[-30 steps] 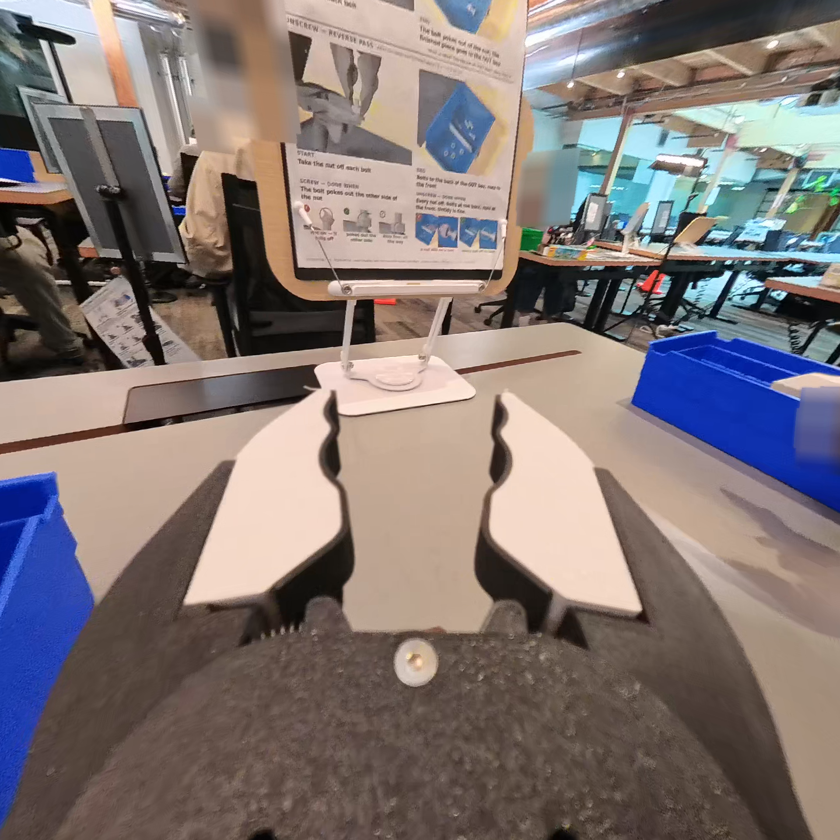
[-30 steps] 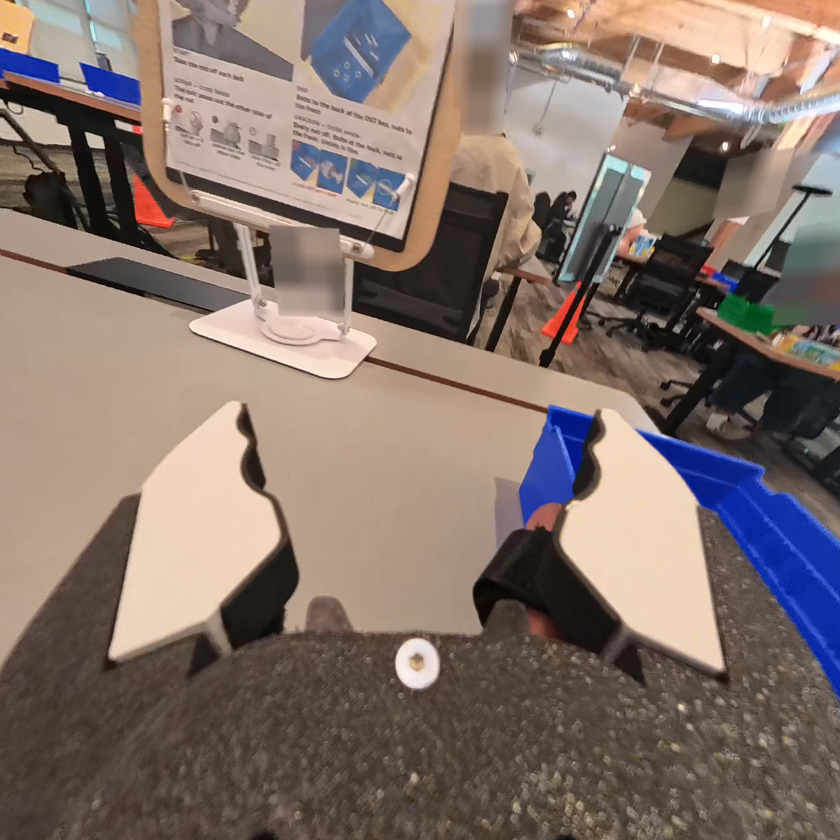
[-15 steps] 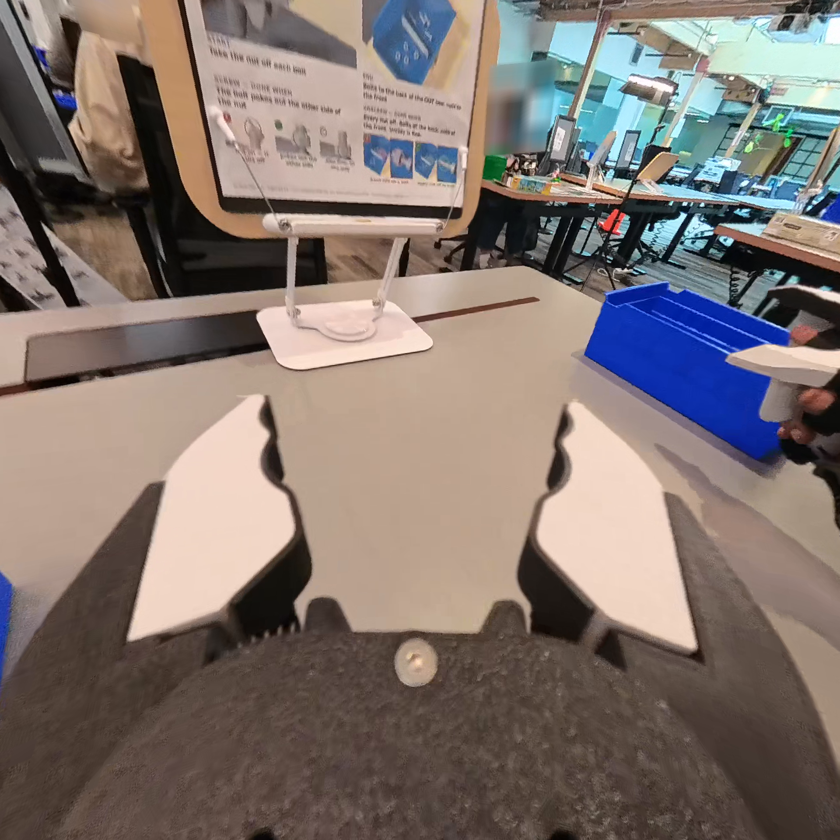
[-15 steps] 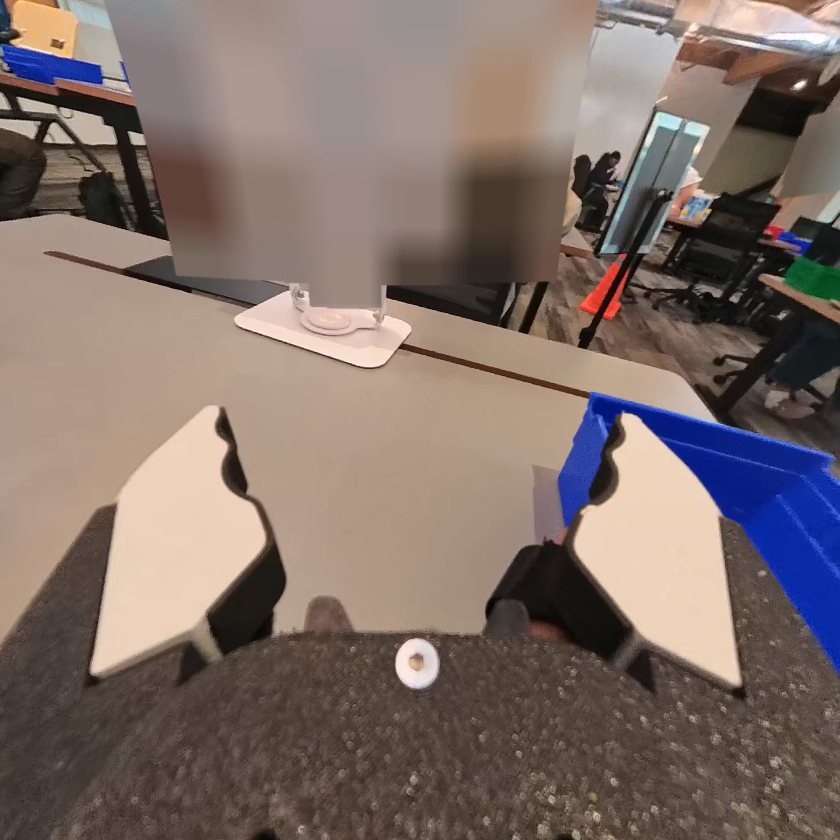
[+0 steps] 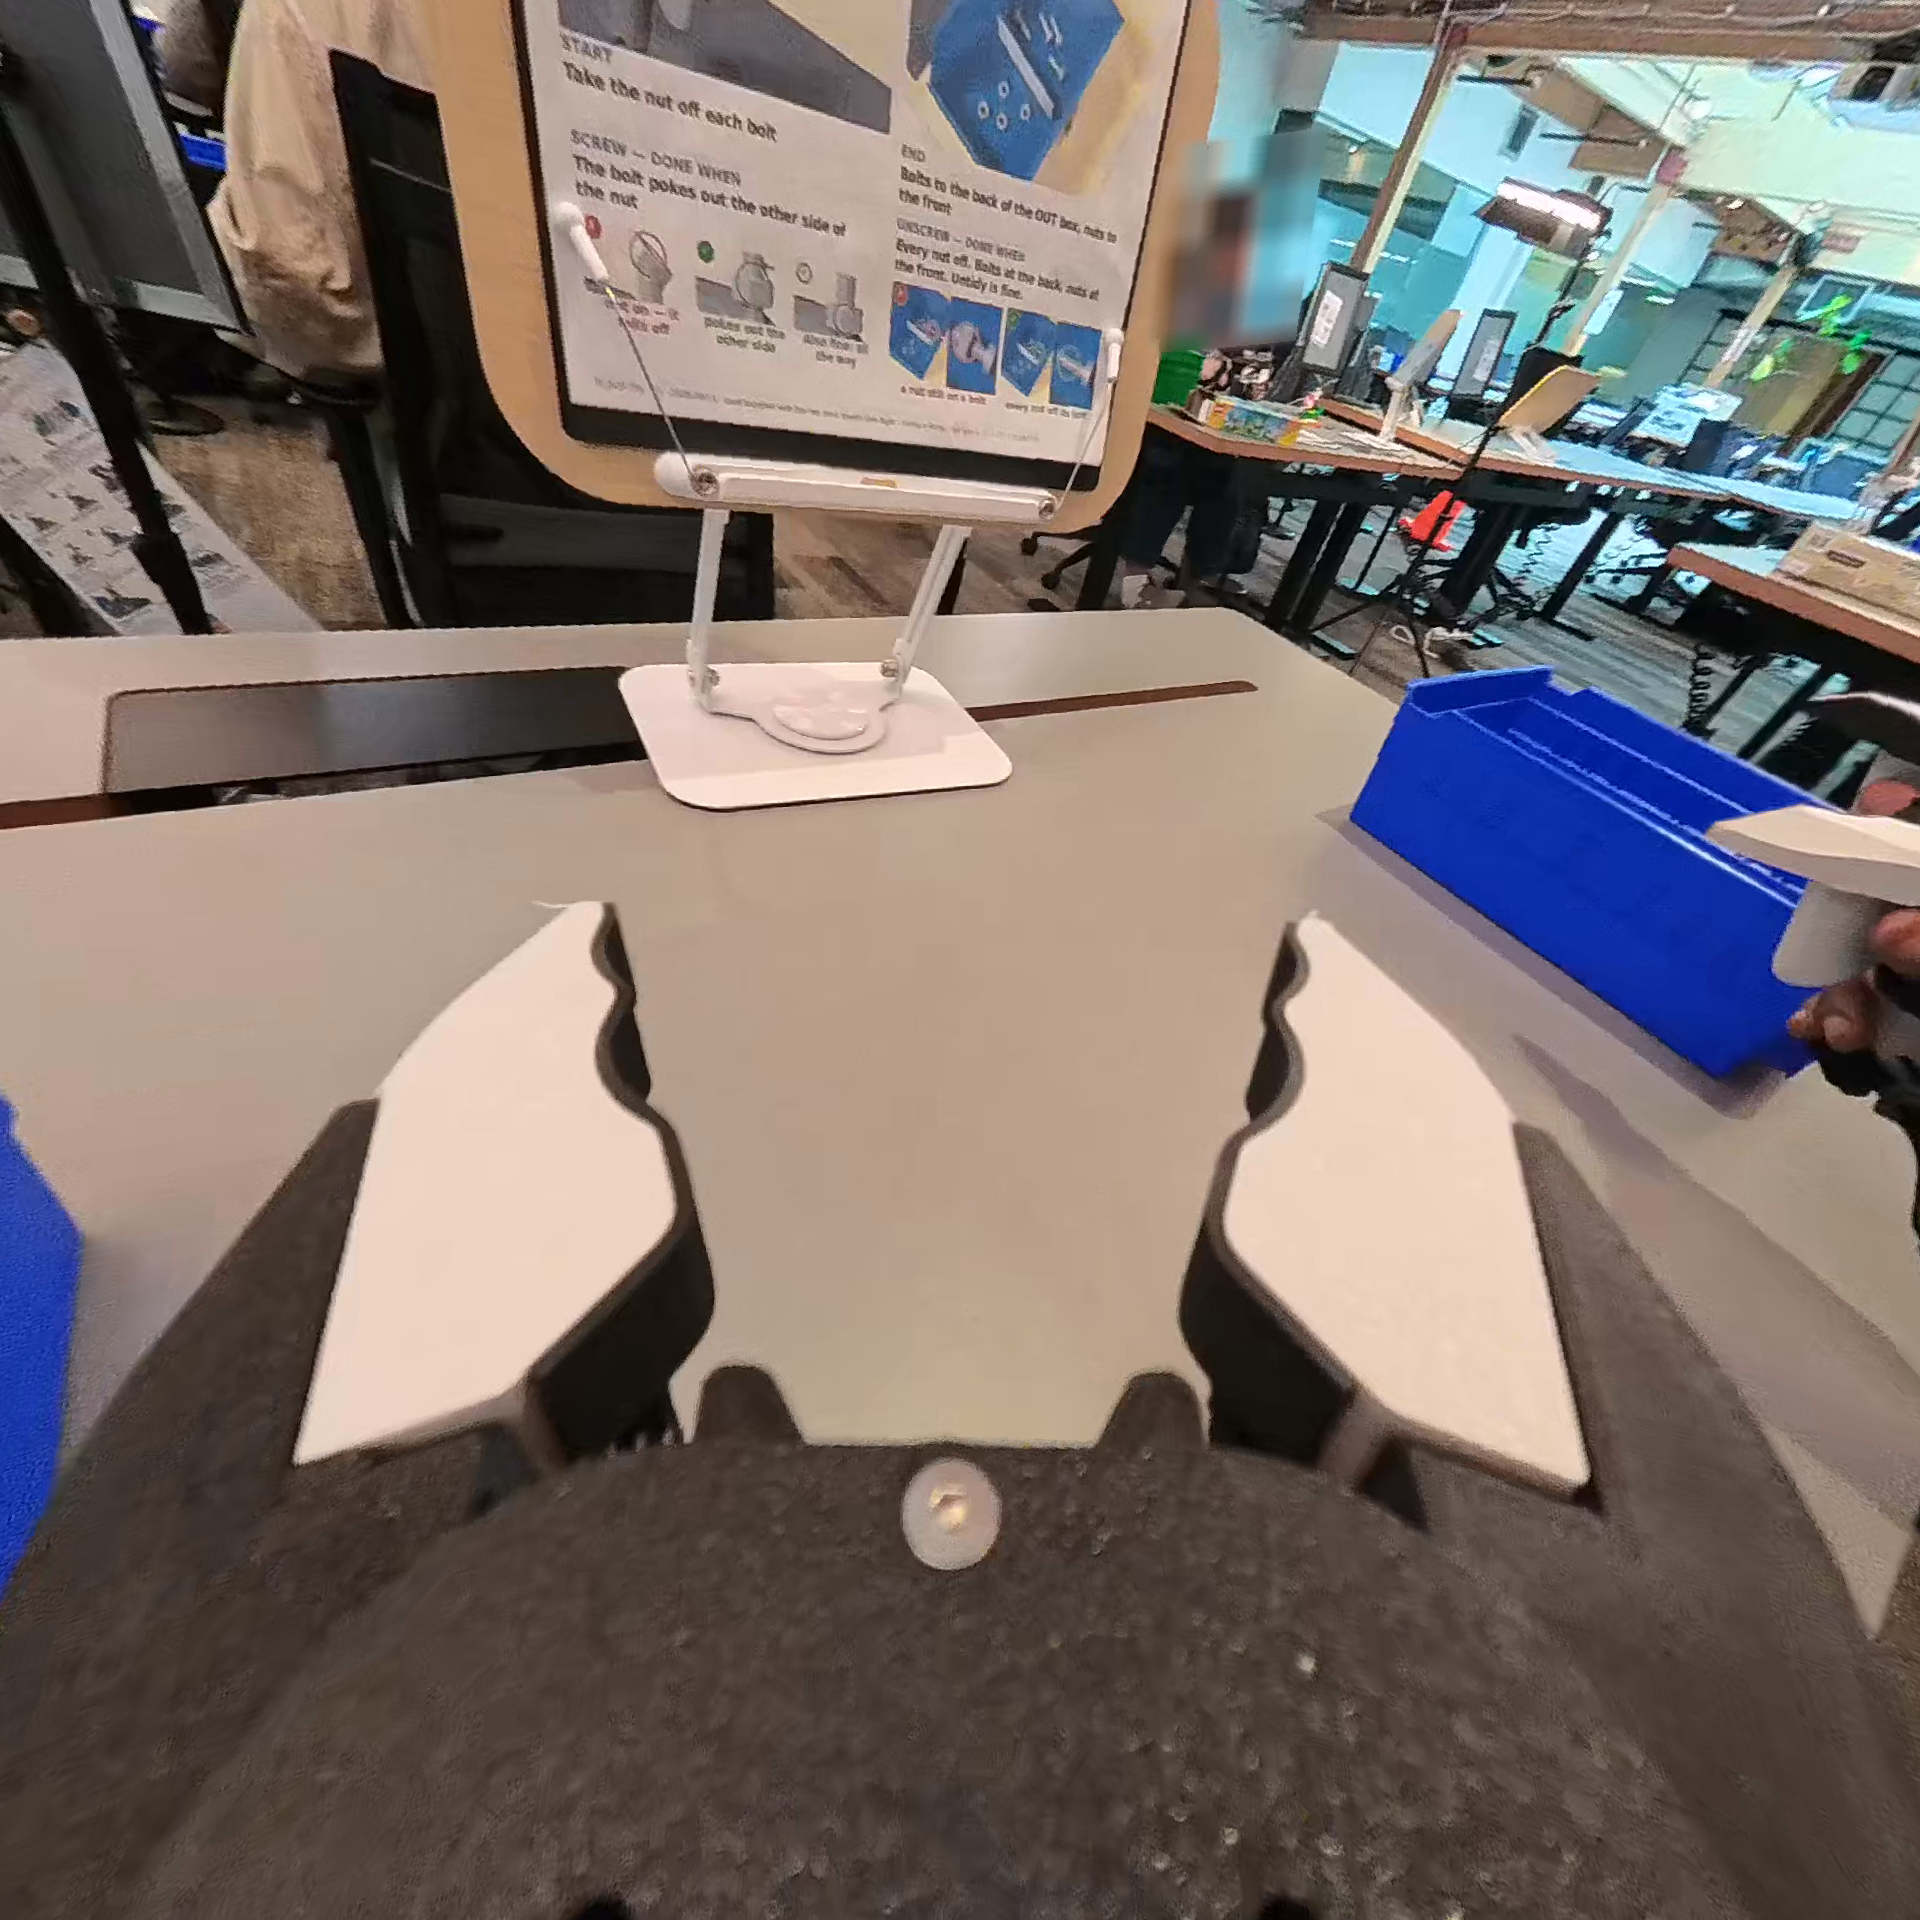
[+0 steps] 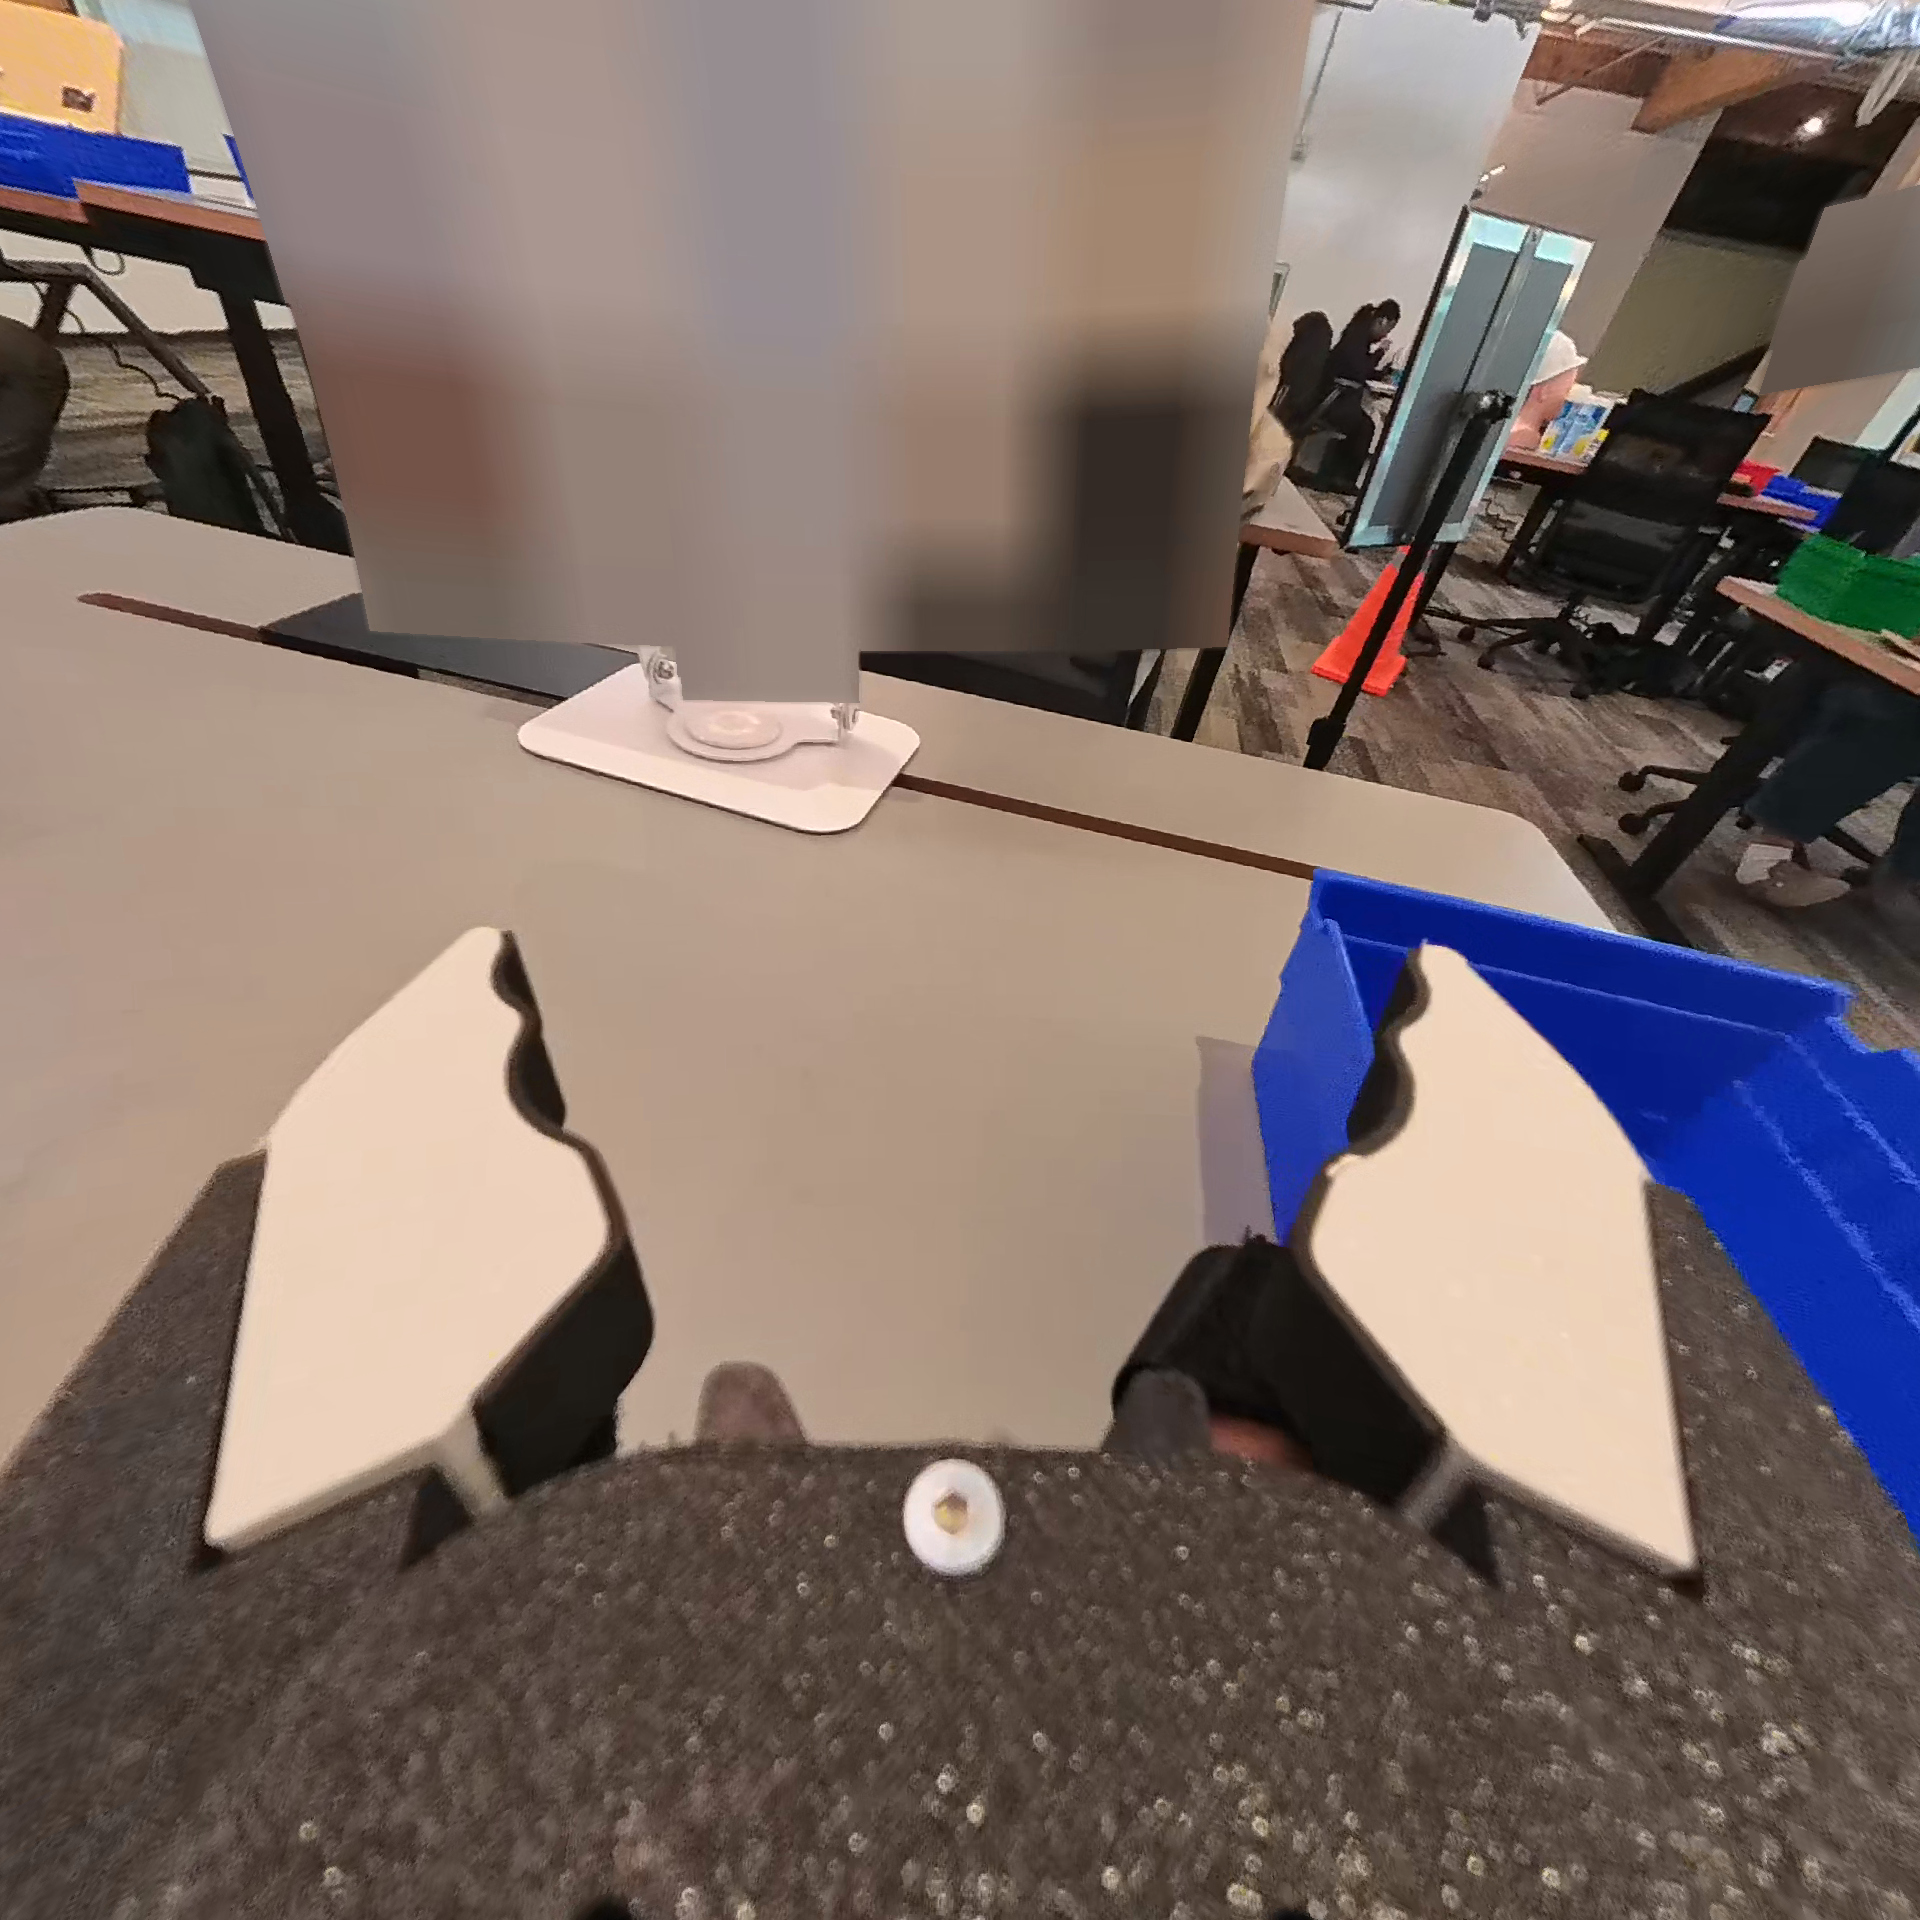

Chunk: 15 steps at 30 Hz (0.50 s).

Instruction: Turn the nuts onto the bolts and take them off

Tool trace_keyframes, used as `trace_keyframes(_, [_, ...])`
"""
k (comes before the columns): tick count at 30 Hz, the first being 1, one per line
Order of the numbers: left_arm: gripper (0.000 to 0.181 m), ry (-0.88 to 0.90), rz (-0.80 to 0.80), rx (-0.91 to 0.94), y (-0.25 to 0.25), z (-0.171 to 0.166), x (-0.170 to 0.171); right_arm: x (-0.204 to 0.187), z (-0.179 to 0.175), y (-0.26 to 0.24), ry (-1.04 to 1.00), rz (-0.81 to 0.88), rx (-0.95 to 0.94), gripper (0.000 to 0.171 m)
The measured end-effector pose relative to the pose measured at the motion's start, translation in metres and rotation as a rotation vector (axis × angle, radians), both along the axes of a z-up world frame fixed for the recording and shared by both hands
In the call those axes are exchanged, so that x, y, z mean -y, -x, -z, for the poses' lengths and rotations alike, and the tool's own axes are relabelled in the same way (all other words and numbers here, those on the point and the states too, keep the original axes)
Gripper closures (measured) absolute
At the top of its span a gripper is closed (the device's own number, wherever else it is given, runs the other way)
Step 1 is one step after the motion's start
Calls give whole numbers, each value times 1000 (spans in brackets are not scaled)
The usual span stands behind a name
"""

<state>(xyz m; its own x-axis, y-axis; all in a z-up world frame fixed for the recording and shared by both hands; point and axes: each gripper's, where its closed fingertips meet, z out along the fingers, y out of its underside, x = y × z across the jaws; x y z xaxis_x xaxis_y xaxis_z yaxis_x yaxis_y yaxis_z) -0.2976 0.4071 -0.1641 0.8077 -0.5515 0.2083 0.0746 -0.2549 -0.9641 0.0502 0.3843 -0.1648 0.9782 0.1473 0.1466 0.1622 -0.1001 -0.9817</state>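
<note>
Fingers [image 5: 499,1195] of the left gripper [image 5: 951,925] are standing spread wide, gripping nothing, and hovering over the bare grey table [image 5: 935,1039]. The right gripper [image 6: 966,945] is likewise gaping, its white fingers [image 6: 416,1195] holding nothing; its right finger is overlapping the near corner of a blue bin [image 6: 1558,997] in the right wrist view, though whether they are touching cannot be told. In the left wrist view that same gripper is showing at the right edge, just beside the bin's near end, with a person's hand [image 5: 1860,997] around it. Nuts and bolts are not showing in either view; the inside of the bin is hidden from these angles. A second blue bin [image 5: 26,1309] is peeking in at the left edge of the left wrist view. At the back of the table an instruction sheet on a white stand [image 5: 821,748] is facing the grippers.

Compared with a second ago, the left gripper is standing much wider, having spread from a narrow gap, and its view is sitting nearer the stand. The right gripper is staying about as wide as before, and the bin is lying closer to its right finger.
</note>
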Motion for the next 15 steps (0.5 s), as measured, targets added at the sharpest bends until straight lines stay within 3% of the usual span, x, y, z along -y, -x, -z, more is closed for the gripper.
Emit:
trace_keyframes(5, [63,-8,-46,-44,16,-6,5,1,-4,-5,-2,7,12,25])
trace_keyframes(9, [35,16,-121,-106,33,-3,5,1,-6,-7,7,0,17,25])
trace_keyframes(15, [34,31,-146,-120,43,1,9,2,-10,-7,9,-12,12,25])
